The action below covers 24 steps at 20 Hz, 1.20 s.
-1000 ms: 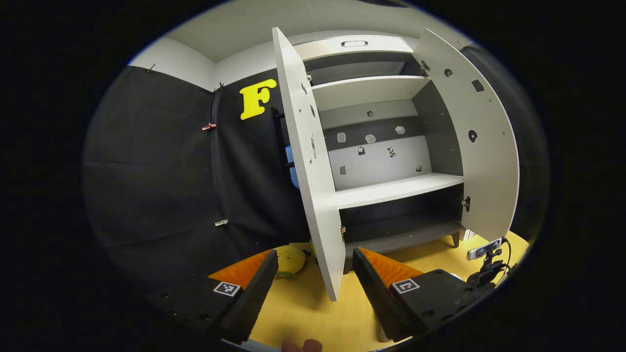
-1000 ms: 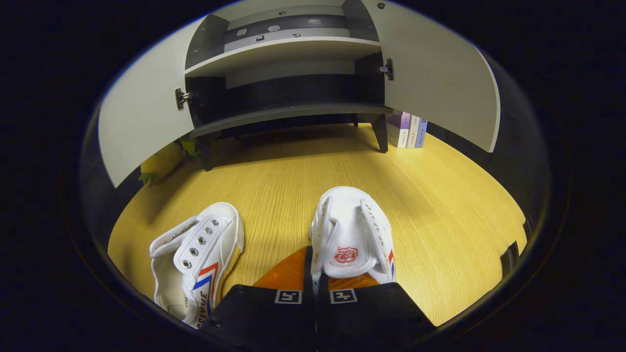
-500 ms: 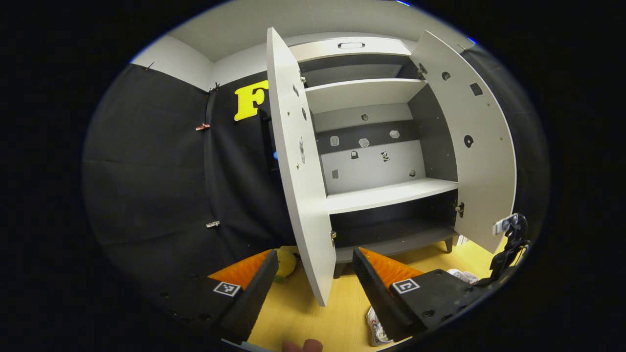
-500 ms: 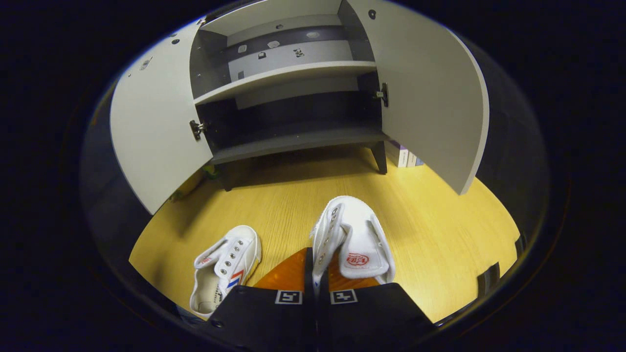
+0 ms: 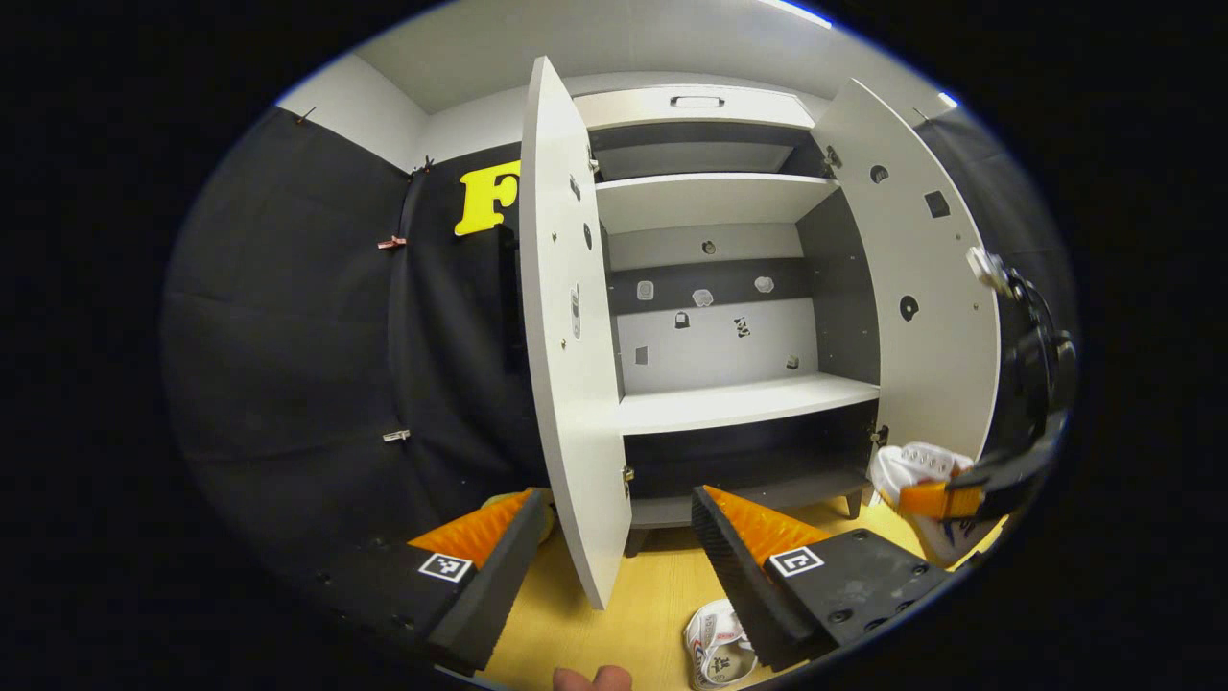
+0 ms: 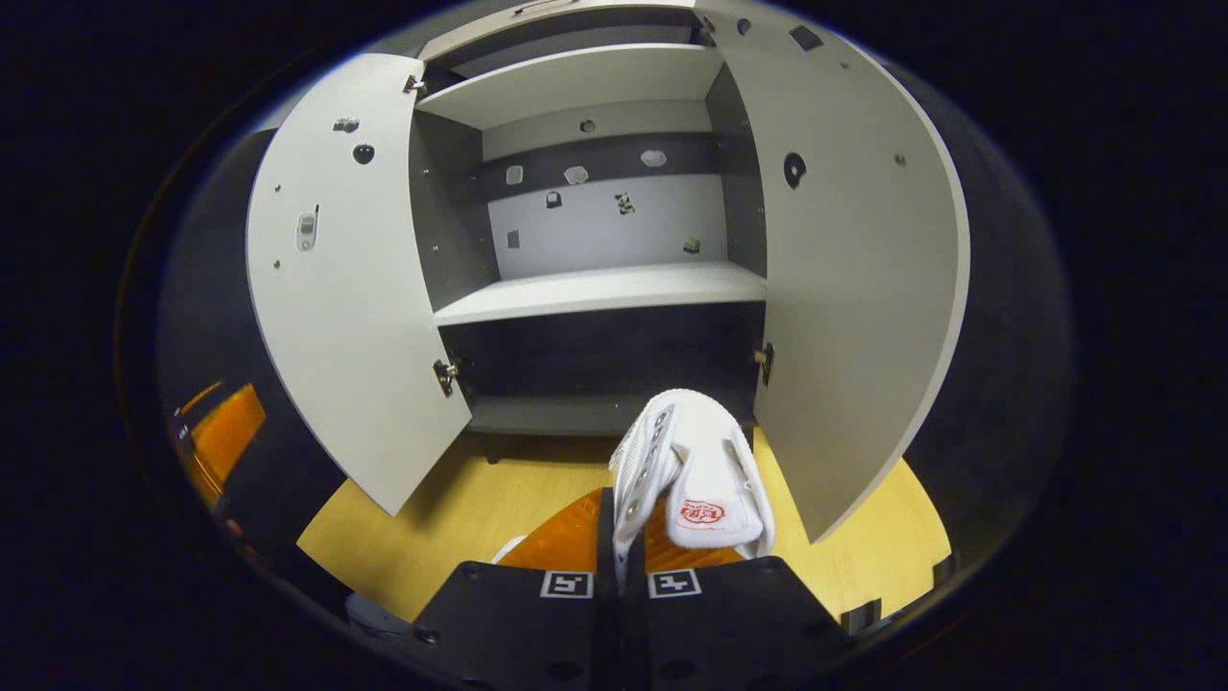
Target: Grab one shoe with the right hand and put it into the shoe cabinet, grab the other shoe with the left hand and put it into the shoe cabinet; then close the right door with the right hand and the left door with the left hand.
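Raised off the floor since the earlier frame, the first shoe point(image 6: 693, 470) hangs at lower centre, clamped by the right gripper point(image 6: 619, 537) before the shoe cabinet point(image 6: 595, 288). Left gripper point(image 5: 614, 537) jaws stand apart. Second shoe point(image 5: 715, 653) lies at lower centre on the floor; both doors remain open.

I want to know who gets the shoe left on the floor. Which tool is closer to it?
Left. The left tool hangs open right above the floor shoe; the right tool, holding the other shoe, is farther off.
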Tool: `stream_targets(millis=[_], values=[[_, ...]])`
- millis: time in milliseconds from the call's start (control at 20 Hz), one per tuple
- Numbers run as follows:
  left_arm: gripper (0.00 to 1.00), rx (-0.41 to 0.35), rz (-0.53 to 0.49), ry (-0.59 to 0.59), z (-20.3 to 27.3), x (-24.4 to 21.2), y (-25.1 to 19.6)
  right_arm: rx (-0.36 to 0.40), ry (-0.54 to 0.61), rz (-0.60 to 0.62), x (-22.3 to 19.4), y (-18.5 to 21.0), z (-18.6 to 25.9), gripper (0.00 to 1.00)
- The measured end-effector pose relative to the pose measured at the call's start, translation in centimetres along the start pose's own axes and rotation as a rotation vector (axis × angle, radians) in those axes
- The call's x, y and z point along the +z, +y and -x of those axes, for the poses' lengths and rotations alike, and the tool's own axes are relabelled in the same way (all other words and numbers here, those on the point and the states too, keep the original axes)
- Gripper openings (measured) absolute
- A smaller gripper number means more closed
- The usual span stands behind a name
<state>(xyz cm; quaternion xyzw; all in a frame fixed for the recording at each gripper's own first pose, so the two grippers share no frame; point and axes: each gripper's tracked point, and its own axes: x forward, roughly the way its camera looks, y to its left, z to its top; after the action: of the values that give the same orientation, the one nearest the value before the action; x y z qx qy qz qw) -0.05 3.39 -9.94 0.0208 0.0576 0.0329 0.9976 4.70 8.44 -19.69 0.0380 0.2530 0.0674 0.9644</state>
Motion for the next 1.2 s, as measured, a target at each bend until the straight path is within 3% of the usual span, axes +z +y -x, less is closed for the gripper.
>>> stream_targets(millis=[350, 700, 1050, 1200], values=[[0.96, -0.031, 0.025, -0.014, -0.7, 0.1, -0.6, 0.021, -0.06, 0.023, 12.0, 0.8, -3.6, 0.06], [0.96, -0.052, 0.046, -0.013, -1.9, -0.2, -0.9, 0.022, -0.096, 0.087, 21.7, 0.6, -12.3, 0.06], [0.96, -0.064, 0.046, -0.002, -2.8, -0.8, -1.2, 0.01, 0.03, 0.174, 22.5, 0.7, -24.2, 0.06], [0.96, -0.053, 0.048, 0.008, -2.9, -1.2, -0.8, -0.033, 0.076, 0.229, 22.0, -0.2, -29.0, 0.06]])
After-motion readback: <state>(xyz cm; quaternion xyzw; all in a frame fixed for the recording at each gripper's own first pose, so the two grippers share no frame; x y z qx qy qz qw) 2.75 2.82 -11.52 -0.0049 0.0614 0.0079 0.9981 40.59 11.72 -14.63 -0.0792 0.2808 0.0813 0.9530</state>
